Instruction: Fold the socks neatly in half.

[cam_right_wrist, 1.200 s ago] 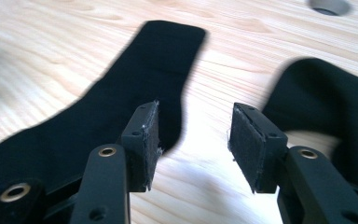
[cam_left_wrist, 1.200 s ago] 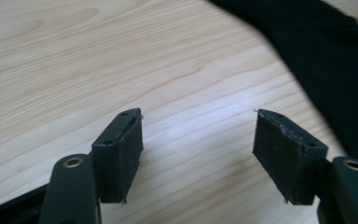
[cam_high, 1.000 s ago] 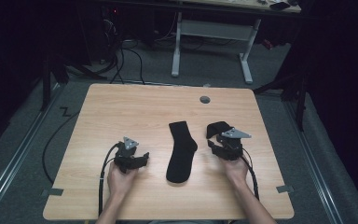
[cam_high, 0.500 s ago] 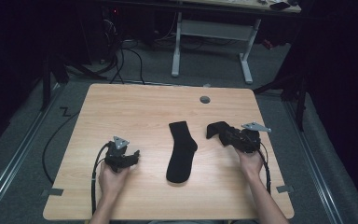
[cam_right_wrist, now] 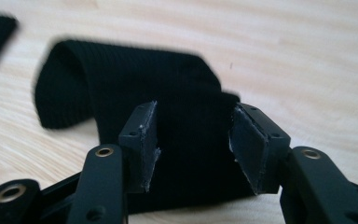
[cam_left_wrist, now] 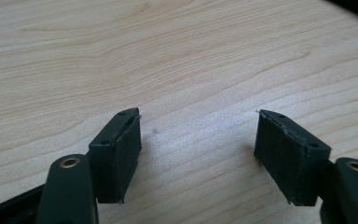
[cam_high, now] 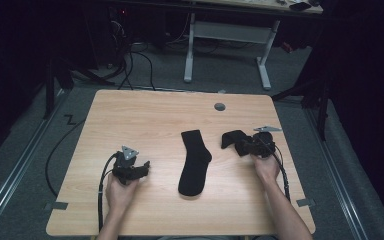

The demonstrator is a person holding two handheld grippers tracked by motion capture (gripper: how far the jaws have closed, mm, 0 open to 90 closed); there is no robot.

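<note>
The desk (cam_high: 145, 115) is a pale wood top with rounded corners; a small grey round cap (cam_high: 220, 106) sits in it near the far edge, right of the middle.

A flat black sock (cam_high: 195, 162) lies stretched out at the middle of the desk, its cuff towards the far edge and its toe towards the near edge, bent slightly at the heel. It is apart from both grippers.

A second black sock (cam_high: 231, 138) lies folded over on itself near the right edge of the desk, about halfway between the far and near edges. In the right gripper view this folded sock (cam_right_wrist: 135, 79) curls up in a loop at its left end, and its cloth runs down between the two jaws.

The right gripper (cam_high: 252, 146), held in the right hand (cam_high: 266, 167), lies low at the folded sock, pointing left across the desk. Its jaws stand apart on either side of the cloth and have just been opening; whether the pads touch the cloth I cannot tell.

The left gripper (cam_high: 139, 169), held in the left hand (cam_high: 120, 192), sits near the near left corner of the desk, well away from both socks. Its jaws (cam_left_wrist: 198, 149) stand wide apart over bare wood, with nothing between them.
</note>
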